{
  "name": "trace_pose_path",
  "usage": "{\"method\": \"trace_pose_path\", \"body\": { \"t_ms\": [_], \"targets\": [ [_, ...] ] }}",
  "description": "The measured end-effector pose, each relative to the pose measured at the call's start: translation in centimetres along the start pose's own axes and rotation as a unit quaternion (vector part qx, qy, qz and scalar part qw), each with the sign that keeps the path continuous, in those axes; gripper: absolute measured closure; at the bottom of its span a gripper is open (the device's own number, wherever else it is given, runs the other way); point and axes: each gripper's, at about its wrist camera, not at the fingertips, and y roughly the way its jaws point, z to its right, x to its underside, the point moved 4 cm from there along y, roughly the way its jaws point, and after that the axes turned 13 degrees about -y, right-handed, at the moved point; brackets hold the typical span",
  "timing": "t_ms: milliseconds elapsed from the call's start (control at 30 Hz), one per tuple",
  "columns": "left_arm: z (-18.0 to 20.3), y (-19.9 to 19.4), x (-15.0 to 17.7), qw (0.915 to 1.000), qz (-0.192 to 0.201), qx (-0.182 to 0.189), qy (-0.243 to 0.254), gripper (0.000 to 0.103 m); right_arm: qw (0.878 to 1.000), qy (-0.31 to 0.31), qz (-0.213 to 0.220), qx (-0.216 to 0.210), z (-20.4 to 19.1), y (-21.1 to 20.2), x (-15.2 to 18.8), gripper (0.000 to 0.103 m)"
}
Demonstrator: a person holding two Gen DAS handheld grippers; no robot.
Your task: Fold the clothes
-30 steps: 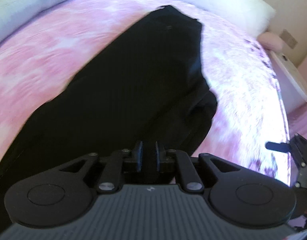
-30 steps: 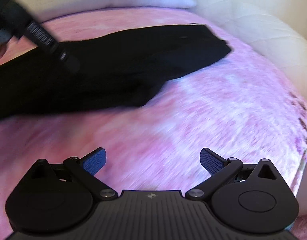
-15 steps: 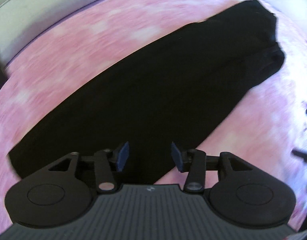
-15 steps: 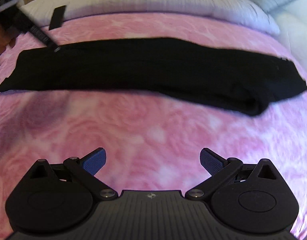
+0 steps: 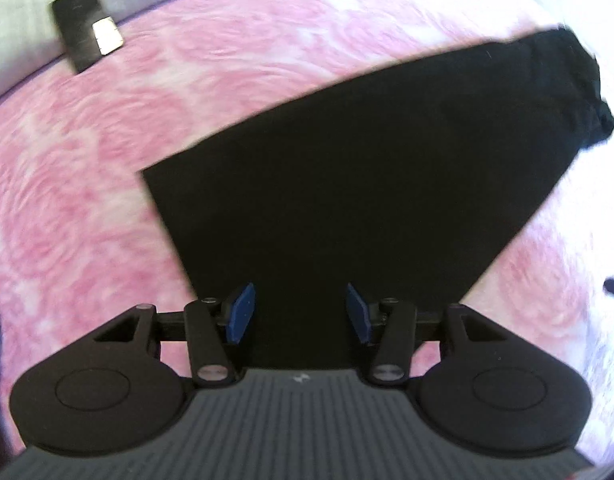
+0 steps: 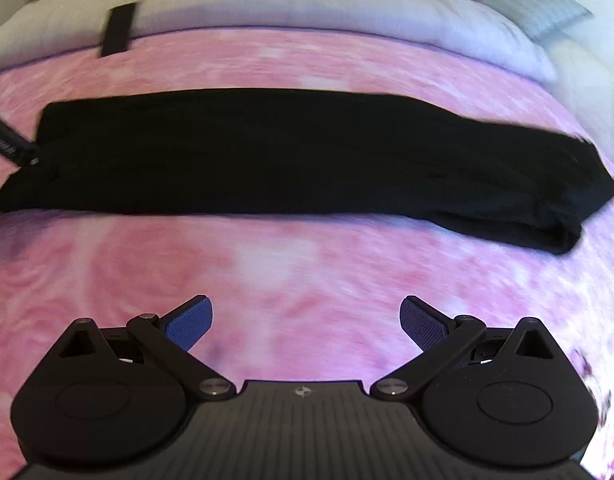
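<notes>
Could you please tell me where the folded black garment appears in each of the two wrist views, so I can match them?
Left wrist view: the black garment fills the centre, running from between the open left hand-held gripper up to the right edge.
Right wrist view: the black garment lies as a long horizontal band across the middle.
Shared landmark: the small black rectangle at the pale bedding's edge, upper left.

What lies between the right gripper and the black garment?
Only bare pink bedspread lies between the right gripper and the black garment, per the right wrist view.
</notes>
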Motion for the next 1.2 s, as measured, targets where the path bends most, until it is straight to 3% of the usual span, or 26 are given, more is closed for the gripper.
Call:
{"method": "trace_pose_path", "body": {
  "t_ms": [200,300,533,633,833,867,933,967,1100,1200],
  "targets": [
    [-4.9,-1.7,-0.9,0.9948,0.024,0.027,-0.095,0.052,0.992,-0.115,0.037,-0.017,-3.9,0.2,-3.8,0.000],
    [-6.8,-1.6,-1.5,0.9895,0.028,0.050,-0.132,0.043,0.982,-0.180,0.047,-0.032,-5.9,1.2,-5.6,0.000],
    [-8.5,1.4,-3.2,0.9830,0.013,0.080,-0.165,0.043,0.952,-0.282,0.081,-0.081,-12.3,3.2,-8.7,0.000],
    [-8.6,2.6,-3.9,0.9815,0.021,0.091,-0.167,0.043,0.944,-0.302,0.089,-0.098,-15.0,3.9,-9.2,0.001],
    [-8.0,4.8,-5.9,0.9798,0.033,0.102,-0.169,0.039,0.945,-0.294,0.101,-0.100,-17.0,4.2,-9.5,0.000],
    [-8.0,4.9,-6.2,0.9790,0.030,0.105,-0.172,0.042,0.945,-0.298,0.103,-0.093,-17.1,4.4,-9.5,0.001],
    [-8.3,5.0,-6.7,0.9757,0.023,0.116,-0.184,0.073,0.940,-0.312,0.111,-0.078,-17.7,4.9,-9.5,0.001],
    [-8.6,5.0,-6.8,0.9720,0.018,0.130,-0.195,0.078,0.937,-0.321,0.116,-0.074,-18.0,5.1,-9.5,0.001],
    [-9.4,4.6,-7.0,0.9608,0.006,0.167,-0.222,0.083,0.912,-0.377,0.146,-0.063,-19.8,5.4,-9.3,0.000],
    [-9.7,4.1,-7.4,0.9481,0.008,0.189,-0.256,0.087,0.881,-0.437,0.178,-0.035,-21.7,5.6,-9.0,0.000]
  ]
}}
